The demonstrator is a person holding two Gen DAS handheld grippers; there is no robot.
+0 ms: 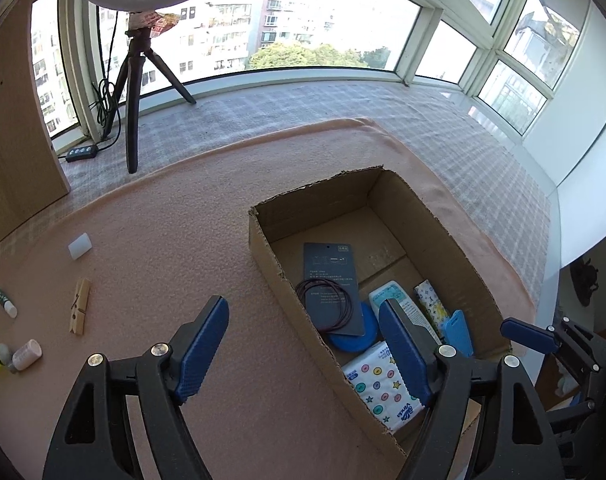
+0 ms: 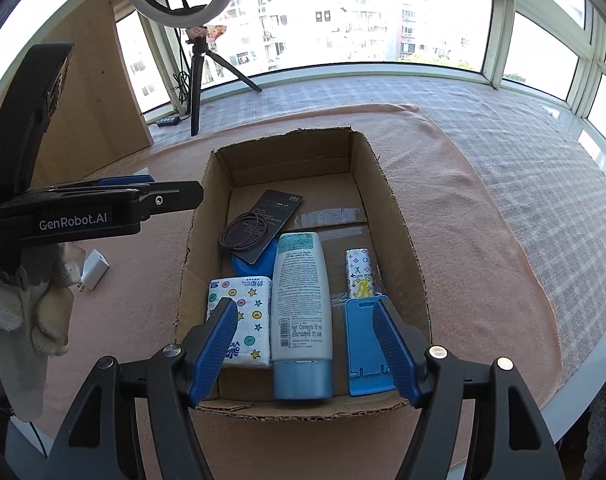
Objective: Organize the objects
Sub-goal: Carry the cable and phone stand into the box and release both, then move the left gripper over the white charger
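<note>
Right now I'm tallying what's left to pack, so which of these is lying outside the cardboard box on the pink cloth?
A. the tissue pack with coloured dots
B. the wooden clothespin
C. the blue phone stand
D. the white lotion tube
B: the wooden clothespin lies on the pink cloth left of the cardboard box, while the lotion tube, blue phone stand and tissue pack lie inside it.

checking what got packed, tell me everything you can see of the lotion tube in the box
The tube is white plastic with a teal label patch at its crimped far end, black small print down the body reading "Net Contents 70 ml", and a light blue cap at the near end. It lies flat, lengthwise, in the cardboard box, between the tissue pack and the blue stand. Its far end overlaps a blue disc. No tongs touch it.
</note>
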